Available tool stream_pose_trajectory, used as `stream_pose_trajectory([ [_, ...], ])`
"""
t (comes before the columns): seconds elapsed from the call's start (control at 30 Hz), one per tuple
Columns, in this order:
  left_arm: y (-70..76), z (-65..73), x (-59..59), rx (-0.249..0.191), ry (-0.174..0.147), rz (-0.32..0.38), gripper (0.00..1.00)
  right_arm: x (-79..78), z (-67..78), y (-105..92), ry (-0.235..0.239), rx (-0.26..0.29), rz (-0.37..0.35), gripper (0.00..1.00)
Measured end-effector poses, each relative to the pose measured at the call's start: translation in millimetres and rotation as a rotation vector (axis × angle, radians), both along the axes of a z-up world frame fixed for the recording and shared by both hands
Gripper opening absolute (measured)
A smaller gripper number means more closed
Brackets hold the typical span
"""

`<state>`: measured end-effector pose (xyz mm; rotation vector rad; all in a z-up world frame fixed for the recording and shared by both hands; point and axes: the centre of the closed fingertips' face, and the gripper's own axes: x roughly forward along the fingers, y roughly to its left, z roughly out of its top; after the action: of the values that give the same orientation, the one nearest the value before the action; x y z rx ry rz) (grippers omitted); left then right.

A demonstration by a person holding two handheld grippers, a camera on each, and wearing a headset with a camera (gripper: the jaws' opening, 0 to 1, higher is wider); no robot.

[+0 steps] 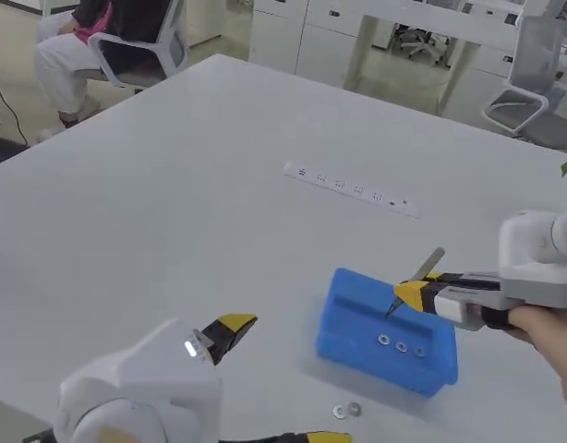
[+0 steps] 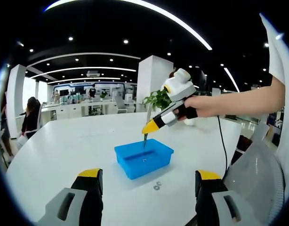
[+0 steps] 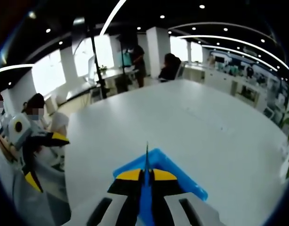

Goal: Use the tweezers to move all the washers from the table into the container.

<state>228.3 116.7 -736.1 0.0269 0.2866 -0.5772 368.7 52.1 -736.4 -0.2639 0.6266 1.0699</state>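
At lower left, the left tool (image 1: pixel 283 380) was held spread. Two washers (image 1: pixel 346 410) were seen on the table (image 1: pixel 173 185) just below the blue container (image 1: pixel 357 288), three more inside. At right, tweezers (image 1: pixel 435 258) were pinched by the right tool (image 1: pixel 415 293), tip over the container.

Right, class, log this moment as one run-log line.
right hand-held gripper: shut on tweezers, tips over blue container | in container: three washers | on table: two washers beside container | left hand-held gripper: open, holding nothing
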Motion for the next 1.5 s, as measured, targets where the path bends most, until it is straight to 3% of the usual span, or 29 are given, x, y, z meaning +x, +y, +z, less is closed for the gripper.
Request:
stream_pose_trajectory([
  [0.3,-1.2,-1.6,-0.2,0.007,0.004,-0.008,0.81,-12.4,9.7,0.5,0.004,0.025,0.005,0.04],
  [0.57,-1.7,-3.9,-0.7,0.016,0.009,-0.016,0.81,-19.9,1.2,-1.3,0.041,0.04,-0.001,0.04],
  [0.7,-5.3,3.2,-1.6,-0.029,-0.011,-0.031,0.84,-25.8,-5.3,0.5,0.06,0.045,-0.008,0.04],
  [1.03,-4.3,1.5,-1.8,-0.02,-0.003,-0.025,0.84,-37.8,-15.4,3.4,0.112,0.068,0.0,0.04],
  [1.5,-1.9,0.2,-1.9,-0.01,0.0,-0.014,0.83,-51.4,-33.7,4.1,0.14,0.037,0.02,0.04],
])
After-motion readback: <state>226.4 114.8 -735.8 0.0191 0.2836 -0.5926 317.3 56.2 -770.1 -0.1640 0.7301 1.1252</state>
